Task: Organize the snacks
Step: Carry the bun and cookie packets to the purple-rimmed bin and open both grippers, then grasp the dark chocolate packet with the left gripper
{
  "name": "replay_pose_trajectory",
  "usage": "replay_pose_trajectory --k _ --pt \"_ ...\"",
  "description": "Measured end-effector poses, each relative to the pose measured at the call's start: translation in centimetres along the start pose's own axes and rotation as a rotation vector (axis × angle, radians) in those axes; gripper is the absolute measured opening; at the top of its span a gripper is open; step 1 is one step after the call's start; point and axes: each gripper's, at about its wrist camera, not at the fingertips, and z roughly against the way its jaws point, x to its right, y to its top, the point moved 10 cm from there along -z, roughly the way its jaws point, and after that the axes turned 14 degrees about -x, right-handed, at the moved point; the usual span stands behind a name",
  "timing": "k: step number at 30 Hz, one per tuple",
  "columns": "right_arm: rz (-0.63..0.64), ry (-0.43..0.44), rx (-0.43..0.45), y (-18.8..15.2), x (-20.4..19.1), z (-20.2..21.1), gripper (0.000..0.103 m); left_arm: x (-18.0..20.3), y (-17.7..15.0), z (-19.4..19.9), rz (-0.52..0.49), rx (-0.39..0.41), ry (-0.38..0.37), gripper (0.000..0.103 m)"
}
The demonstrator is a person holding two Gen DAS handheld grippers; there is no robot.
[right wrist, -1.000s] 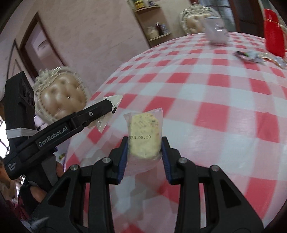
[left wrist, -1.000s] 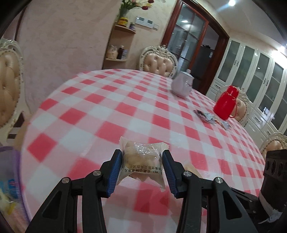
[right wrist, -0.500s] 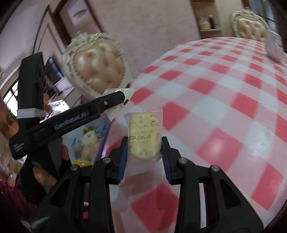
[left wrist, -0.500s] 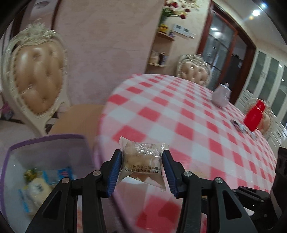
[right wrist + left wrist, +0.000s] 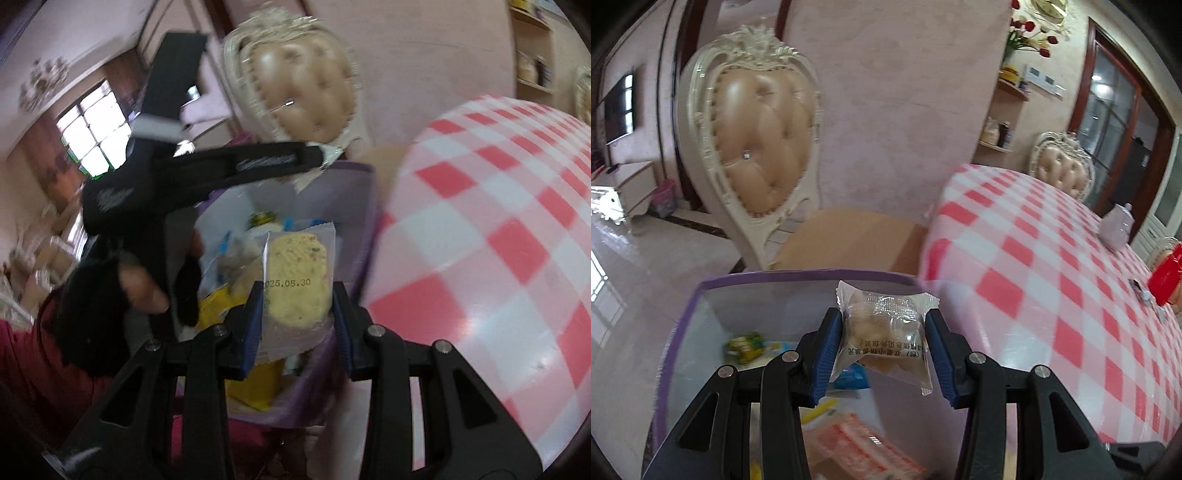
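My left gripper [image 5: 884,343] is shut on a clear-wrapped brown pastry [image 5: 886,334] and holds it over a purple-rimmed storage box [image 5: 798,277] beside the table. The box holds several snack packets [image 5: 746,341]. My right gripper [image 5: 297,295] is shut on a wrapped yellow biscuit [image 5: 297,284] stamped with a date, also above the same box [image 5: 364,236]. The left gripper's body [image 5: 236,170] and the hand holding it show in the right wrist view, above the box.
A round table with a red-and-white checked cloth [image 5: 1052,266] lies to the right of the box. A cream tufted chair [image 5: 753,147] stands behind the box. A red jug [image 5: 1165,277] and a pale teapot [image 5: 1115,229] stand far across the table.
Both grippers have swung left off the table with their snacks still held. They now hang over the purple box, which fills more of both views.
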Motion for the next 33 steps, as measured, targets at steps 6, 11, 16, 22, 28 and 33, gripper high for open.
replay_pose_trajectory --k 6,11,16,22,28,33 --pt "0.097 0.030 -0.038 -0.5 -3.0 -1.7 0.041 -2.2 0.5 0.7 0.059 0.021 0.075 0.051" --pt "0.112 0.012 -0.006 -0.5 -2.9 -0.6 0.053 -2.4 0.9 1.8 0.116 0.050 0.104 0.083" --pt "-0.001 -0.036 0.077 -0.8 2.4 3.5 0.065 1.2 1.4 2.1 0.071 0.051 0.085 0.083" --pt "-0.240 -0.209 0.164 -5.5 15.1 11.1 0.071 13.1 0.4 -0.1 -0.121 -0.022 -0.066 0.083" --pt "-0.625 -0.355 0.261 -15.1 28.3 19.8 0.071 32.1 -4.3 -2.6 -0.429 -0.142 -0.310 0.083" --pt "-0.883 -0.502 0.351 -22.7 36.5 27.9 0.073 45.1 -6.0 -5.3 -0.522 -0.199 -0.430 0.083"
